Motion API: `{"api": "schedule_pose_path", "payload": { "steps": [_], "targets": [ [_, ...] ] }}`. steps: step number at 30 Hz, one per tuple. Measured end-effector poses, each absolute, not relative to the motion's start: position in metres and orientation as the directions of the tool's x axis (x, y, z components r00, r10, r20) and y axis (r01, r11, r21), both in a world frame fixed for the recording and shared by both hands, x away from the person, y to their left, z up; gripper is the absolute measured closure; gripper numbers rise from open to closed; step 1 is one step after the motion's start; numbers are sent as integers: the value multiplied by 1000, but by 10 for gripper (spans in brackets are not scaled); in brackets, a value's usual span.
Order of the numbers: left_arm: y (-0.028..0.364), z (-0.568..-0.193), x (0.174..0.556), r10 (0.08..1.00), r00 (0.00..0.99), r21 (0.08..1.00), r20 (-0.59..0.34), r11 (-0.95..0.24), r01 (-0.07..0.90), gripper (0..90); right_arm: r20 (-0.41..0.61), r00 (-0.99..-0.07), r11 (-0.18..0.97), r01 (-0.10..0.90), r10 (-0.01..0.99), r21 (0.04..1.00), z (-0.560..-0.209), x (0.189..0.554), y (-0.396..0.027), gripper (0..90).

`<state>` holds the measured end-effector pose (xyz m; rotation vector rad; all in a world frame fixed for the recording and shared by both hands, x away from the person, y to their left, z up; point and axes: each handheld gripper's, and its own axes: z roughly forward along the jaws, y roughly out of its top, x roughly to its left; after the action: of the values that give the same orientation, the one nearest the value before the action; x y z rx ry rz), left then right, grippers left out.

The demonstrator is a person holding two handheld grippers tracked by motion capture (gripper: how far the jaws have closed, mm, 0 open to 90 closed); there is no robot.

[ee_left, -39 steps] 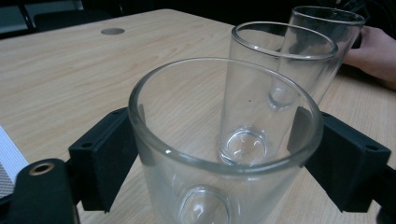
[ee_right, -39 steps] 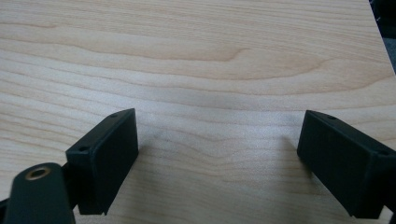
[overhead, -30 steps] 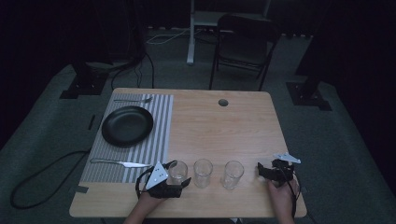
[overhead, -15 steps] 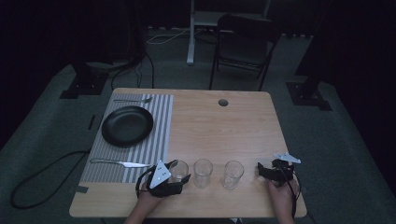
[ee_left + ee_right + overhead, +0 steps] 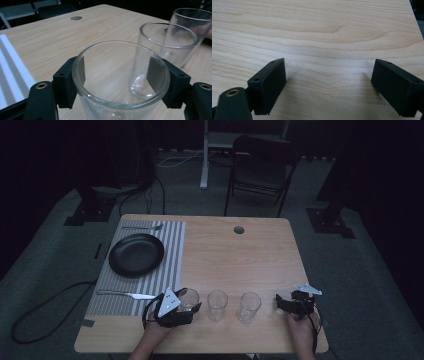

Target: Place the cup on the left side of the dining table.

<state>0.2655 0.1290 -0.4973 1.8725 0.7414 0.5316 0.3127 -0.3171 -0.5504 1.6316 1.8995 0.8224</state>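
Glass number one (image 5: pixel 120 82), the nearest of three, stands low in the frame of the left gripper view, between the two black jaws of the left gripper (image 5: pixel 120 85); each pad (image 5: pixel 156 75) is against the wall of the glass just under its rim, so the gripper is closed on this glass; in the high view the same glass (image 5: pixel 188 298) is at the lower middle of the frame, with the left gripper (image 5: pixel 192 306) and the left hand (image 5: pixel 155 332) at the bottom edge. Next to it in the row stands the second glass (image 5: pixel 217 305), and after that the third glass (image 5: pixel 249 306); all three are upright and apart from each other, near the lower edge of the table (image 5: pixel 235 260). At the lower right of the high view the right gripper (image 5: pixel 278 303) lies close to the table surface, held by the right hand (image 5: pixel 300 332); in the right gripper view its jaws stand wide apart over bare wood, with nothing between them. Farther up at the left of the high view, a knife (image 5: pixel 125 295) lies on the striped mat (image 5: pixel 160 265); above it sits a black plate (image 5: pixel 136 255), and a fork (image 5: pixel 142 227) lies at the top edge of the mat. A round hole (image 5: pixel 239 229) is in the table near its upper edge; behind the table, at the top of the frame, a dark chair (image 5: pixel 260 167) stands on the floor.
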Motion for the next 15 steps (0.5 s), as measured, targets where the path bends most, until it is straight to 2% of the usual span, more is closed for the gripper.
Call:
{"api": "schedule_pose_path", "payload": {
  "steps": [15],
  "targets": [
    [160,-476,292,765,645,923,11,-256,288,288,13,-155,98,686,988,721,-550,313,-317,121]
  ]
}}
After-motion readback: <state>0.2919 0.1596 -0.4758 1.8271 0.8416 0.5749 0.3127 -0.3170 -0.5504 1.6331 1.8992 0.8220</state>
